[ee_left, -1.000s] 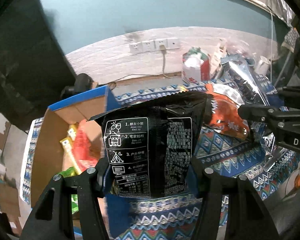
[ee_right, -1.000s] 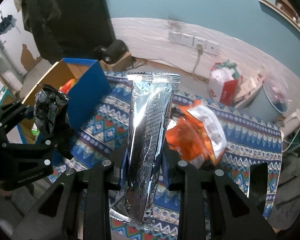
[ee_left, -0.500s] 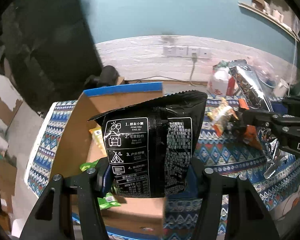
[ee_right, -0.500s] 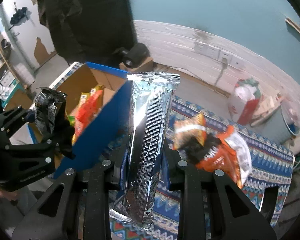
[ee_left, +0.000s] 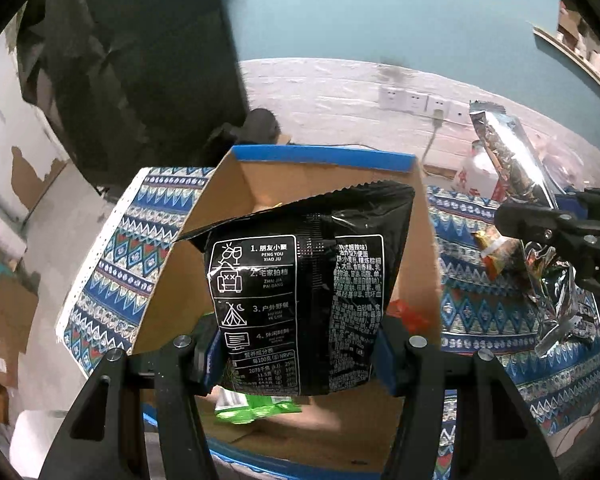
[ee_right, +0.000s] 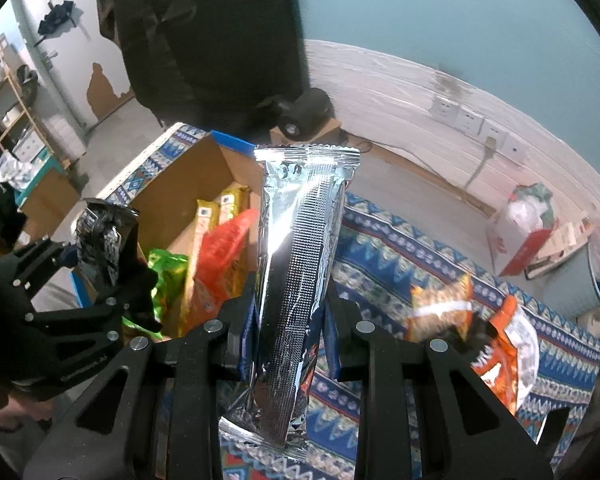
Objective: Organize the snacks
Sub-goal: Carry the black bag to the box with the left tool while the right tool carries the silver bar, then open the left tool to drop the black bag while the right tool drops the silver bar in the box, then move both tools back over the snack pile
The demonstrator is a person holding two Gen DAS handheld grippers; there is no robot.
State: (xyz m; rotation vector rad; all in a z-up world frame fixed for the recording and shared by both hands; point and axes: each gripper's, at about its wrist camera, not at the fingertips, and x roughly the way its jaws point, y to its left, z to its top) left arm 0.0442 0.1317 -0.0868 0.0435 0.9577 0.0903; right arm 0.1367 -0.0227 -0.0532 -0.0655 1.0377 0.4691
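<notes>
My left gripper [ee_left: 296, 356] is shut on a black snack bag [ee_left: 300, 280] with white print, held upright over the open cardboard box [ee_left: 320, 158] with a blue rim. My right gripper [ee_right: 290, 336] is shut on a long silver packet [ee_right: 300, 272], standing upright just right of the box [ee_right: 172, 188]. In the right wrist view the left gripper [ee_right: 96, 268] and its black bag [ee_right: 100, 236] hang at the box's near left. Inside the box lie yellow packets [ee_right: 204, 220], an orange-red bag [ee_right: 224, 256] and a green bag [ee_right: 168, 272].
A patterned blue cloth [ee_right: 380, 264] covers the table. Two orange snack bags [ee_right: 440, 308] lie on it to the right. On the floor beyond stand a red and white bag [ee_right: 520, 232] and a black object [ee_right: 304, 112]. The table's left edge runs beside the box.
Both grippers have moved left across the table with their packets. The box, formerly off to the left, now lies under the black bag and beside the silver packet.
</notes>
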